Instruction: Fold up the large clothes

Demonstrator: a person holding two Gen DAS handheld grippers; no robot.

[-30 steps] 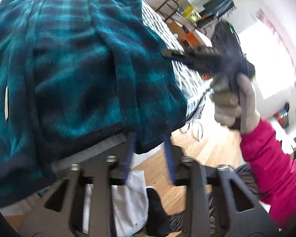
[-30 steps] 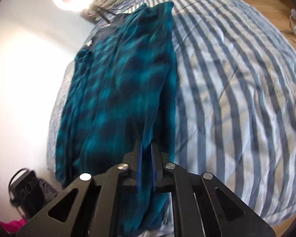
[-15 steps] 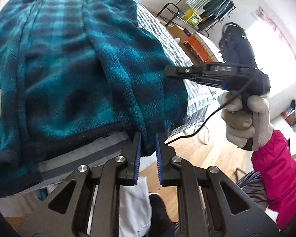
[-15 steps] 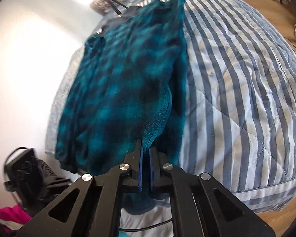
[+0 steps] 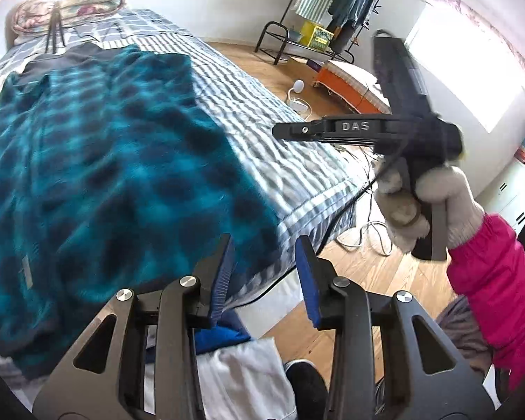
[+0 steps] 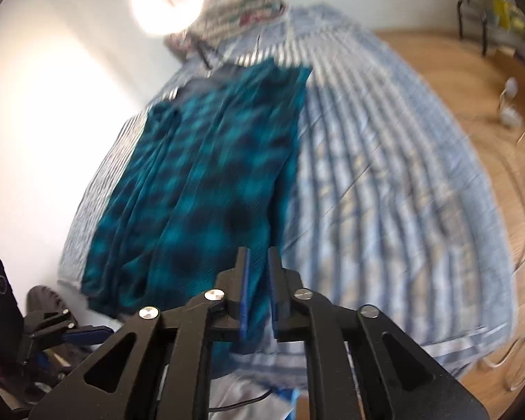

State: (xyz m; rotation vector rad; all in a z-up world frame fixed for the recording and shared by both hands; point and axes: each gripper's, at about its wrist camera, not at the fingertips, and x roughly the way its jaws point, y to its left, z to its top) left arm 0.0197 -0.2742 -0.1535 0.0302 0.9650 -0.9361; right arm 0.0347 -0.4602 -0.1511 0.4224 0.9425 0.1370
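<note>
Teal plaid fleece garment [image 5: 98,161] lies lengthwise along the left side of the striped bed [image 5: 262,105], its hem draped over the near edge. Left gripper [image 5: 262,273] hangs above that edge, jaws opening, nothing between the blue pads. Right gripper [image 6: 259,294] is opening too, clear of the cloth, carried by a gloved hand [image 5: 423,206] in a pink sleeve [image 5: 497,290].

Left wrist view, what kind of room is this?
Most likely a bedroom: a bed with a striped quilt, a clothes rack hung with garments by the wall, and folded bedding piled at the bed's head.
</note>
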